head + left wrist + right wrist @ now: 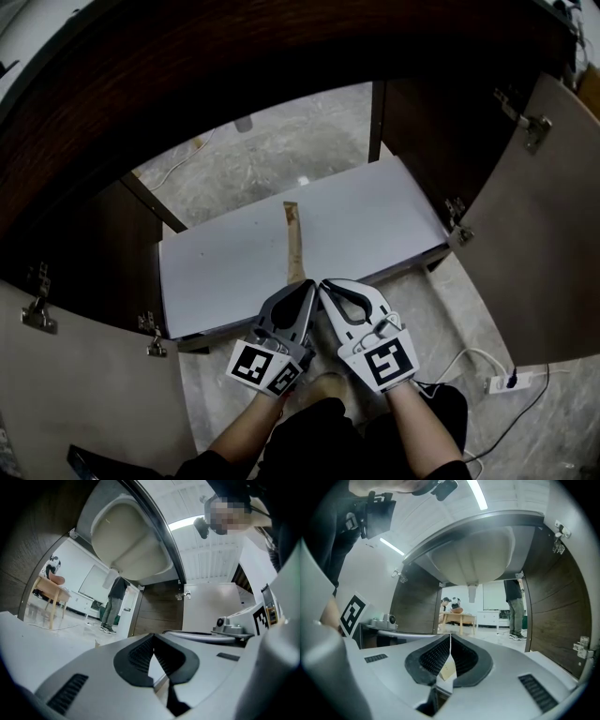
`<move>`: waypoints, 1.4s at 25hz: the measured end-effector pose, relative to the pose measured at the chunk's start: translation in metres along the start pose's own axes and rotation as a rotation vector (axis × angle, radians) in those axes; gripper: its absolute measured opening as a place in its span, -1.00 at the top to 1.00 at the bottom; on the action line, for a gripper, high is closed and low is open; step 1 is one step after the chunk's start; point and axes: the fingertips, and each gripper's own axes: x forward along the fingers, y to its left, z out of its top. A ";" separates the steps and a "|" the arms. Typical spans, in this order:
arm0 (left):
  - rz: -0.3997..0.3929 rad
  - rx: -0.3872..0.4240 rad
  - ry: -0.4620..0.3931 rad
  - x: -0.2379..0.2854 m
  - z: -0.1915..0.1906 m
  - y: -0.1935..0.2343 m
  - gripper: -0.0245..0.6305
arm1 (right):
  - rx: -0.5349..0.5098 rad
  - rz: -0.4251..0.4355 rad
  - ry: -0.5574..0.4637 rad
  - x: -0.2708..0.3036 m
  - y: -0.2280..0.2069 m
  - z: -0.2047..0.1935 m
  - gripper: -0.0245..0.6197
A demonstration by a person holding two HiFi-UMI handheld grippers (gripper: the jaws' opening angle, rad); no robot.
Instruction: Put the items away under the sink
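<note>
Two tools are hovering side by side before the open cabinet (417, 131) under the sink (478, 559): the left hand-held gripper (298, 298) and the right hand-held gripper (336, 292) are both keeping their jaws pressed together, with nothing caught between them. No items are showing in any view, so where they are lying cannot be told. The white shelf (375, 225) is carrying only a tan strip (294, 246) running down its middle, seemingly part of the cabinet floor, not something stored. The left door (84, 394) and right door (548, 244) are standing wide open. Judging by the empty jaws and bare shelf, the putting away is looking either not yet begun or already finished out of view.
</note>
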 end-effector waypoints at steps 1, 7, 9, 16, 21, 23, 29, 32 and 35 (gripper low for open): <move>-0.004 0.002 -0.001 0.001 0.001 -0.002 0.90 | 0.000 -0.004 -0.004 -0.001 -0.001 0.001 0.82; -0.010 0.009 -0.015 0.003 0.007 -0.005 0.90 | -0.004 -0.012 -0.015 -0.003 -0.004 0.005 0.81; -0.014 0.000 -0.019 0.003 0.010 -0.005 0.90 | -0.010 -0.012 -0.022 -0.003 -0.004 0.008 0.81; -0.023 0.006 -0.044 0.010 0.038 -0.012 0.90 | -0.031 -0.028 -0.044 -0.005 -0.012 0.035 0.81; -0.025 0.048 -0.099 0.021 0.094 -0.028 0.90 | -0.023 -0.069 -0.099 -0.008 -0.023 0.098 0.81; -0.041 0.089 -0.119 0.024 0.126 -0.044 0.90 | -0.002 -0.099 -0.117 -0.013 -0.031 0.131 0.81; -0.100 0.128 -0.013 0.028 0.200 -0.093 0.90 | 0.034 -0.130 -0.055 -0.046 -0.037 0.210 0.81; -0.092 0.090 0.002 0.029 0.237 -0.112 0.90 | 0.023 -0.138 -0.019 -0.057 -0.040 0.250 0.81; -0.072 0.059 0.014 0.027 0.278 -0.128 0.90 | 0.008 -0.131 0.010 -0.065 -0.040 0.295 0.82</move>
